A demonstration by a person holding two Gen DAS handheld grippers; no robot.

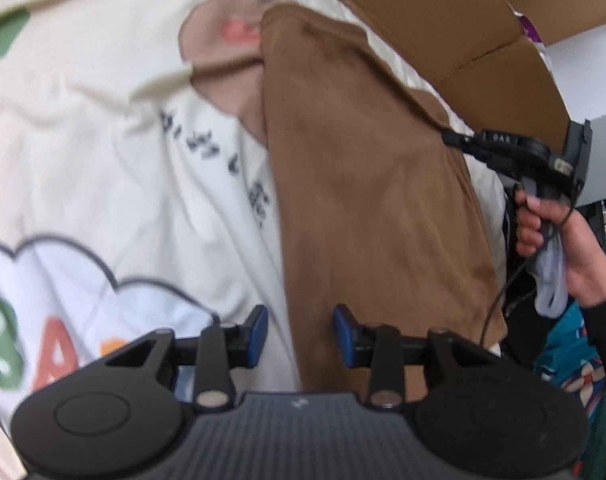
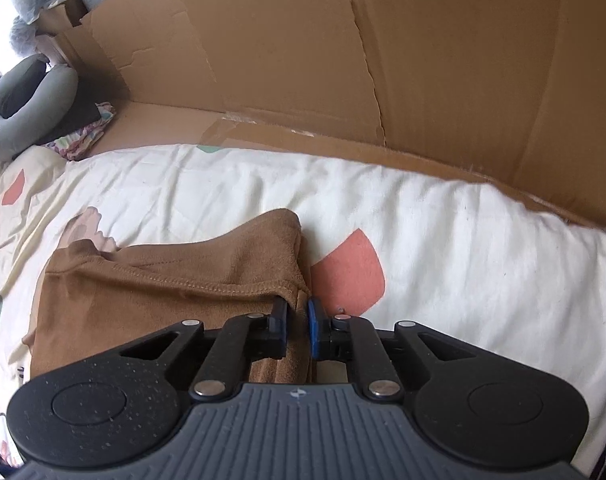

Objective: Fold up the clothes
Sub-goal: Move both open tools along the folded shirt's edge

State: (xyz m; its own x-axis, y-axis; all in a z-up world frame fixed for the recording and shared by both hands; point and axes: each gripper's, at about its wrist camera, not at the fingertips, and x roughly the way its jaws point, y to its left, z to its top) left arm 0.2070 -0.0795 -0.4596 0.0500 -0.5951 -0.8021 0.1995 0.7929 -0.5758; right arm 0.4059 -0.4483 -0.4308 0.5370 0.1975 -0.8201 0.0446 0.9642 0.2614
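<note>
A brown garment point(image 1: 363, 180) lies lengthwise on a cream printed blanket point(image 1: 103, 140). My left gripper point(image 1: 301, 334) hovers open over the garment's near left edge, and its blue pads do not press on the cloth. At the far right edge, a person's hand point(image 1: 563, 240) holds my right gripper point(image 1: 449, 136), whose tip is at the cloth's hem. In the right wrist view, my right gripper point(image 2: 299, 322) is shut on a bunched corner of the brown garment point(image 2: 163, 308), with cloth between the pads, above the blanket point(image 2: 443, 220).
A flattened cardboard sheet point(image 2: 343, 60) stands along the blanket's far side. A grey neck pillow point(image 2: 27, 104) and patterned cloth point(image 2: 83, 136) lie at the far left. Teal patterned fabric point(image 1: 571, 360) hangs below the hand.
</note>
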